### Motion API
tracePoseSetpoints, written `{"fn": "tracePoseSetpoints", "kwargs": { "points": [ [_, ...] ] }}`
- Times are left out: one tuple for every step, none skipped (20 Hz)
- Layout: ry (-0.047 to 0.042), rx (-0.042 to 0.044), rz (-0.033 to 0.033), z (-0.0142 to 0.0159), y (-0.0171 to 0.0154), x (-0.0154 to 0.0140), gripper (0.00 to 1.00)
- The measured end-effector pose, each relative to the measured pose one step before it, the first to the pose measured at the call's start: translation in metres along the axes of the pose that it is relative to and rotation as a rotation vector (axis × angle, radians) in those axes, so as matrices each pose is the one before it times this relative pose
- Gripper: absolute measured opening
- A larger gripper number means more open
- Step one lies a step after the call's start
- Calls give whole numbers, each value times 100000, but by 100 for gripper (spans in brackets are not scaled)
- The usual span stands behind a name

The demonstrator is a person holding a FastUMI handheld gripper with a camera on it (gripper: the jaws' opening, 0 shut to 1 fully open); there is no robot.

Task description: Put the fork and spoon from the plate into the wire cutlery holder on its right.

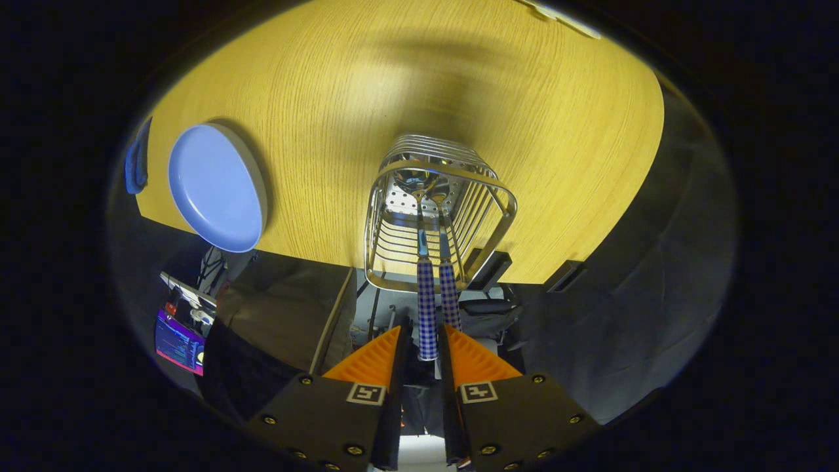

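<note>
1. Chrome wire makes up the holder (436, 213), which sits just ahead of my fingers on the wooden table (557, 118), so I look almost straight down into its open top.
2. Two check-handled pieces stand in it, bowls and tines down on its perforated floor, handles rising toward me; that is the sensible way to store them, grips up.
3. I judge the left one to be the spoon (426, 308), since a rounded bowl shows below it; the other, just beside it, I take for the fork (449, 295).
4. My gripper (423, 357) has its jaws narrowly apart, the spoon's handle end between them. Whether both pads press on it I cannot tell.
5. The plate (216, 187) lies well off to my left, bare, so both pieces appear delivered.
6. My pose is steep, pointing downward over the holder, suited to lowering or letting go of a handle vertically.
</note>
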State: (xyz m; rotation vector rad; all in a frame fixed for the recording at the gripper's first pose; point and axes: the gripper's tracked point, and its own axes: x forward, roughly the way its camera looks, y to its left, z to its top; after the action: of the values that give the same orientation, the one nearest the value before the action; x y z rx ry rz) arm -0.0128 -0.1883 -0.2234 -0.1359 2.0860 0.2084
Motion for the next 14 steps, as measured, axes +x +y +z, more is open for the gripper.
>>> {"fn": "tracePoseSetpoints", "kwargs": {
  "points": [
    [-1357, 395, 341, -198, -60, -328, 27],
    [-1941, 395, 17, -205, 299, -116, 27],
    [-2513, -342, 395, -85, 195, -169, 27],
    [-3093, -159, 528, -43, 168, 28, 27],
    [-4248, -139, -605, 73, 154, -186, 27],
    [-4804, -305, -623, -53, 392, -429, 27],
    [-4486, -169, -268, -181, 245, -407, 27],
    [-4558, -228, -1053, -681, 224, -699, 27],
    [-5205, -289, 122, -232, 347, -533, 27],
    [-5834, 124, -384, -447, 467, -452, 27],
    [-7984, 73, -1340, 361, 448, -601, 27],
    [-9364, -111, -2242, 435, 218, -232, 27],
    [-9617, 224, -2312, 590, 301, -106, 27],
    [-10373, 573, -1832, 730, 686, -563, 27]
  ]
}}
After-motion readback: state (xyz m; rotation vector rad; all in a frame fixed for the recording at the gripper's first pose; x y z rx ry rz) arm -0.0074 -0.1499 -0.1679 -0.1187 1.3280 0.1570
